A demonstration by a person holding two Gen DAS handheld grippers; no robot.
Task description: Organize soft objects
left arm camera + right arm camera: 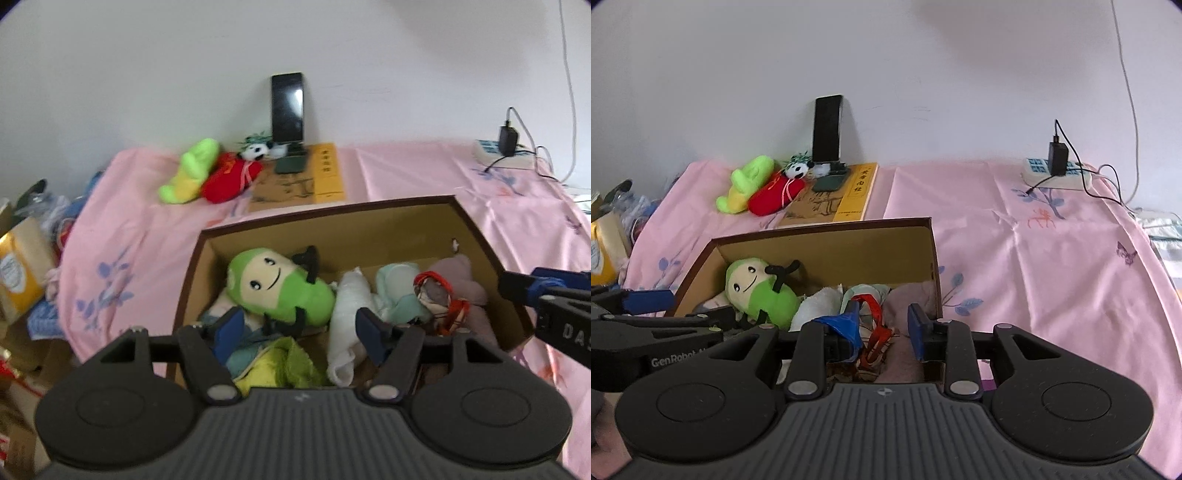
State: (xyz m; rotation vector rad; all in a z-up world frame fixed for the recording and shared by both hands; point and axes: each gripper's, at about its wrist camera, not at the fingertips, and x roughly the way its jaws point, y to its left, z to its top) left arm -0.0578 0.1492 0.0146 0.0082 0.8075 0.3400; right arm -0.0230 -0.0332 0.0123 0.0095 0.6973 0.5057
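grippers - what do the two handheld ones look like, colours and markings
Both match: the left gripper and right gripper have ribbed dark grey bodies, round black side discs, black linkage arms with silver pivot pins, and blue pads. White lettering on the left one's side reads GenRobot.

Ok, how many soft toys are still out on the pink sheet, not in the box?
3, bunched by the wall beside the phone stand: a green-and-yellow plush, a red plush against it, and a small panda behind. Others may be hidden off-frame.
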